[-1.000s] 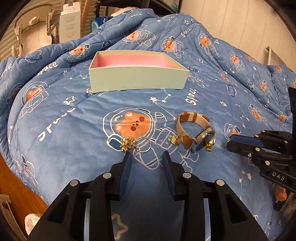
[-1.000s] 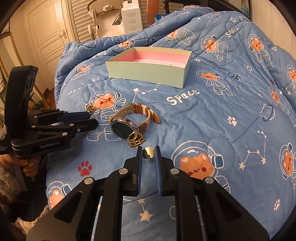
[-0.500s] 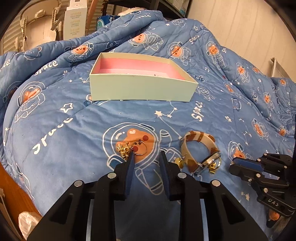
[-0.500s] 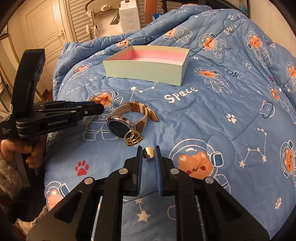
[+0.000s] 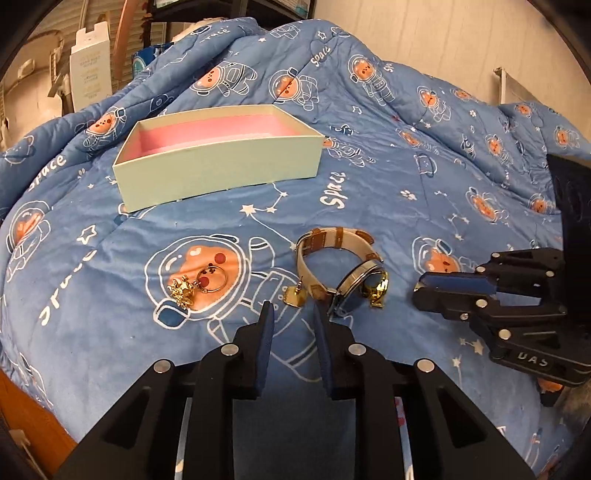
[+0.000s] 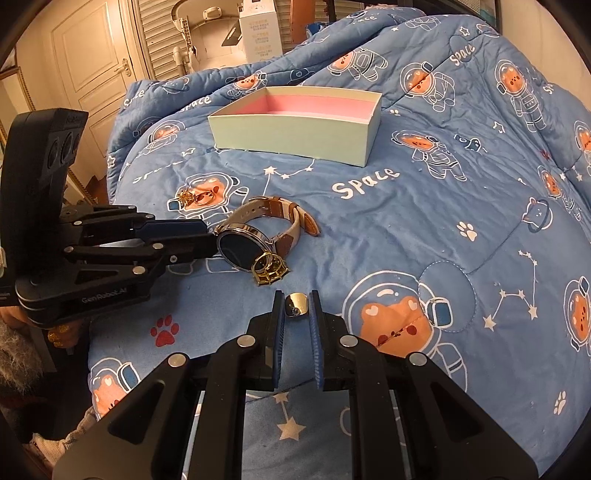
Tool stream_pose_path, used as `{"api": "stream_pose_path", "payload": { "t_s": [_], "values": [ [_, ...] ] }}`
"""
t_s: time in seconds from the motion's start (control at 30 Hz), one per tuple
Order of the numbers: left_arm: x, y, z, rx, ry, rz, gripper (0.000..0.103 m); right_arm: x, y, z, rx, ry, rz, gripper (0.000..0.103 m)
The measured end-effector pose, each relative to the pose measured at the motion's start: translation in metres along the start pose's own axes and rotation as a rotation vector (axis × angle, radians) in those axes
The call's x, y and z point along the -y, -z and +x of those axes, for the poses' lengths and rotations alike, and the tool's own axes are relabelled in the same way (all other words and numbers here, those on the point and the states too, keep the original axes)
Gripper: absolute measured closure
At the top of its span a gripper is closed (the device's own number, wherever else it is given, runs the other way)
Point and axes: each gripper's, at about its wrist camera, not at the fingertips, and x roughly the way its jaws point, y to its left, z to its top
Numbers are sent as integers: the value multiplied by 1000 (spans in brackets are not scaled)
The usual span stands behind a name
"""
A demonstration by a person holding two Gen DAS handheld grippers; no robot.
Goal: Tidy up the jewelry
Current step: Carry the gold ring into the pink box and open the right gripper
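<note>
A mint box with pink lining point(image 5: 218, 177) point(image 6: 295, 136) sits on the blue quilt. Nearer lie a gold charm on a key ring point(image 5: 195, 284) point(image 6: 194, 195), a watch with a beige and brown strap point(image 5: 340, 258) point(image 6: 258, 232), a gold openwork ring point(image 5: 376, 290) point(image 6: 269, 267) and a gold stud earring point(image 5: 295, 295). My left gripper point(image 5: 291, 314) point(image 6: 208, 240) hovers just short of the earring. Its jaws are closing with nothing between them. My right gripper point(image 6: 298, 306) point(image 5: 421, 291) is shut on a small gold signet ring point(image 6: 298, 304), to the right of the watch.
A white carton point(image 5: 90, 70) point(image 6: 260, 31) stands behind the bed, with a panelled door point(image 6: 92, 55) at the back left. The wooden bed edge point(image 5: 26, 406) shows at the lower left. A person's hand point(image 6: 55, 336) grips the left tool.
My left gripper has slid right, from in front of the charm and key ring to in front of the earring and watch, and its jaws have narrowed. The right gripper has kept still on its ring.
</note>
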Motion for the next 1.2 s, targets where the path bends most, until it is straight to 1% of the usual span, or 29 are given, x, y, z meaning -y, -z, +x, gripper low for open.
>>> {"api": "stream_pose_path", "payload": {
  "t_s": [0.17, 0.23, 0.33, 0.43, 0.53, 0.6, 0.73, 0.87, 1.03, 1.2],
  "values": [
    [4, -7, 10, 0, -7, 17, 82, 1, -1, 0, 2, 3, 3, 89],
    [7, -10, 12, -3, -4, 31, 90, 1, -1, 0, 1, 4, 3, 89],
    [8, -12, 11, -2, -8, 36, 90, 2, -2, -1, 3, 4, 3, 89],
    [4, -12, 6, 4, -8, 22, 90, 4, -6, -4, 10, -3, 6, 89],
    [-5, -15, -5, 18, 4, -18, 90, 7, -14, -9, 19, -27, 19, 89],
    [-11, -19, -14, 38, 6, -42, 90, 9, -22, -13, 28, -44, 21, 89],
    [-20, -32, -33, 77, -5, -52, 90, 8, -41, -20, 55, -67, 5, 89],
    [-31, -46, -43, 98, -6, -75, 90, 5, -62, -25, 81, -79, -22, 89],
    [-49, -65, -43, 104, -36, -91, 90, 1, -91, -26, 118, -86, -64, 89],
    [-68, -88, -31, 91, -25, -115, 90, 4, -127, -12, 130, -106, -81, 89]
  ]
}}
